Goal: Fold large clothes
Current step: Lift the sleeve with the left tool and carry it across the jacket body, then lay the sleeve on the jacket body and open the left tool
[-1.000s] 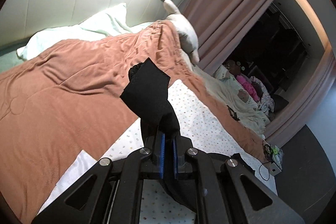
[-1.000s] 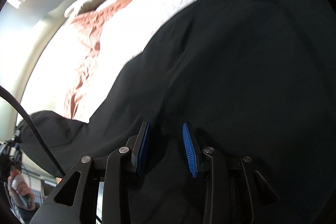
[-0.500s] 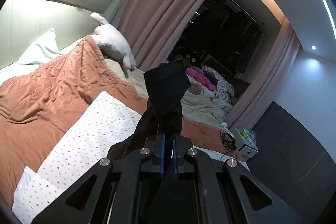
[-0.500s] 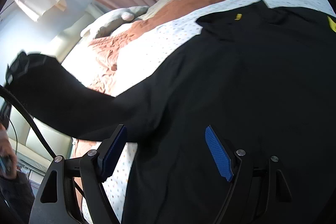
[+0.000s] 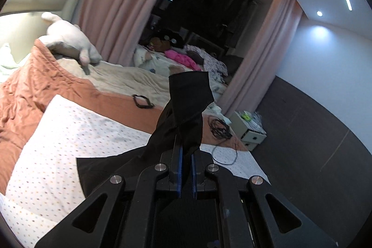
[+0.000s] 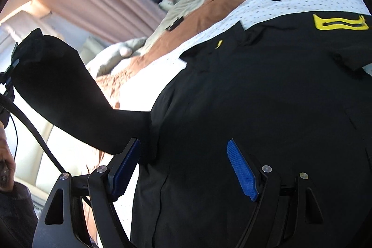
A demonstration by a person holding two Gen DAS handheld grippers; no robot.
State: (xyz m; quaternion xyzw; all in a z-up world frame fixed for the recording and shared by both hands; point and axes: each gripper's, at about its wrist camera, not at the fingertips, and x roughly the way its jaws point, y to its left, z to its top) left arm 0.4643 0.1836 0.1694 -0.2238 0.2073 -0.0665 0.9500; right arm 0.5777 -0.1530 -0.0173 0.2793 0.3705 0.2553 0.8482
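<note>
Now the left gripper clenches the black sleeve's cuff, lifted above the dotted sheet. Only the right wrist view shows the black jacket spread flat on the bed, yellow patch far up, under the right gripper, released, jaws just widened, nothing gripped.
</note>
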